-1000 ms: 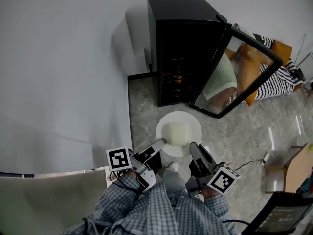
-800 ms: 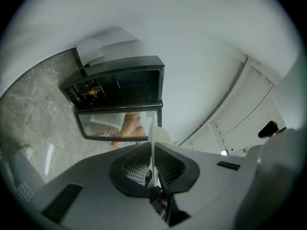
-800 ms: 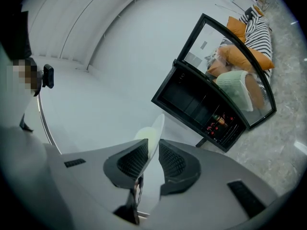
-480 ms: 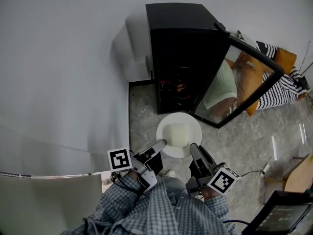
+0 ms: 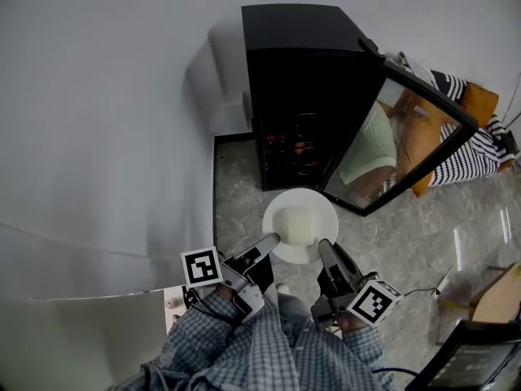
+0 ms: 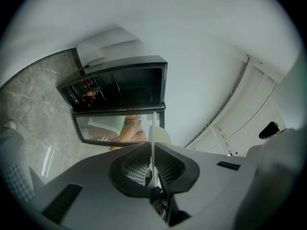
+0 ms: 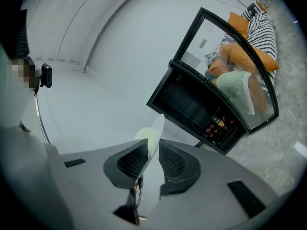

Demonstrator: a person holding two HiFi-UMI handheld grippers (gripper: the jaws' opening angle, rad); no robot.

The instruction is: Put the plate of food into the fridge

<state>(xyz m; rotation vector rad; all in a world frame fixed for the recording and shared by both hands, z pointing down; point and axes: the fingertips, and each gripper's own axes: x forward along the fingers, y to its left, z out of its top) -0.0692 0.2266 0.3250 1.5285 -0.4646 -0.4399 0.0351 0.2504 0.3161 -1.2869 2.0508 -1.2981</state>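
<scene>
Two-point carry: left gripper (image 5: 267,241) and right gripper (image 5: 325,249) each pinch the near rim of the white plate (image 5: 326,217), one per side, so it rides level and the pale food block (image 5: 297,224) stays put. Both jaw pairs are nearly closed, with only the thin rim between the pads. Plate is at frame centre, just below the black fridge (image 5: 301,72), whose glass door (image 5: 407,129) stands open at right.

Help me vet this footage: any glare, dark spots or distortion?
Head view: fisheye bows the walls; light streaks glare on the floor; the fridge interior is dark. Left gripper view and right gripper view: black vignette corners, strong wide-angle warping.
</scene>
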